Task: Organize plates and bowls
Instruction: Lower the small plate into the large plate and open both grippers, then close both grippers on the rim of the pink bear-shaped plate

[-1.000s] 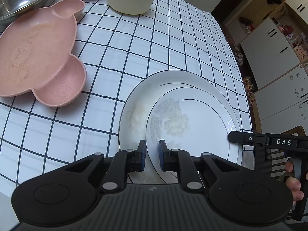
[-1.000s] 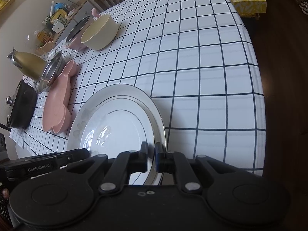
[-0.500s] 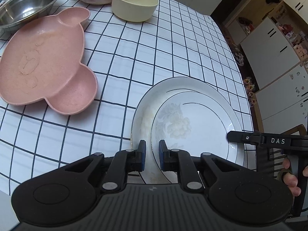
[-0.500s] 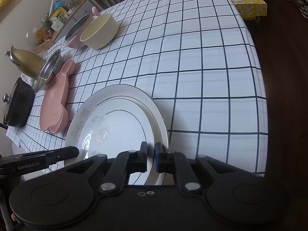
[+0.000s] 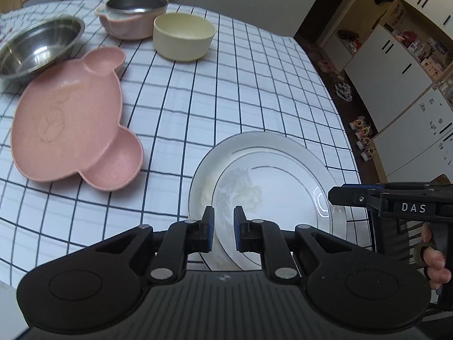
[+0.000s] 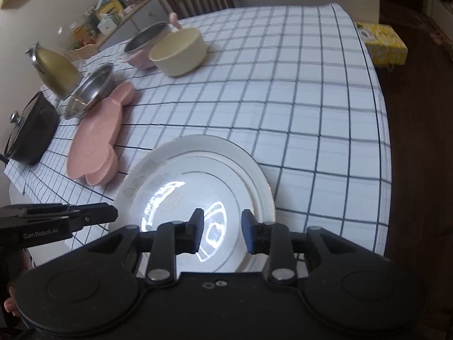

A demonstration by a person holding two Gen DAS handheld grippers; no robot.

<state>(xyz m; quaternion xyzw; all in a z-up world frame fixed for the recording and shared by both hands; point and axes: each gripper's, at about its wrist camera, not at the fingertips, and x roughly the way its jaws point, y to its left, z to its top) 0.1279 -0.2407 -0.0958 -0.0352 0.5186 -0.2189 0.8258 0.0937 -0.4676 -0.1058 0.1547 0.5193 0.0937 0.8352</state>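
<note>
While two white china plates with a thin silver line point(image 5: 269, 187) lie nested, the smaller on the larger, at the near edge of the white black-checked tablecloth point(image 5: 226, 90), that one stack looks like the only part of the tidying done. From the stack, in the left wrist view, the pink bear-shaped sectioned plate point(image 5: 70, 130) lies at about nine o'clock, alone and flat. The wide steel bowl point(image 5: 36, 48) sits at ten o'clock, touching the bear plate's far ear. The cream round bowl point(image 5: 184, 36) stands near eleven o'clock, with the pink two-handled bowl holding a steel insert point(image 5: 133, 17) just behind it. None of these is stacked yet, so I judge most of the work remains. The left gripper point(image 5: 223, 228) hangs over the stack's near rim, its blue pads point(image 5: 209, 226) nearly together with only a narrow gap; whether they pinch the rim I cannot tell. The right gripper point(image 6: 222, 231) has just been opening; its jaws stand apart above the plates, nothing between them.
</note>
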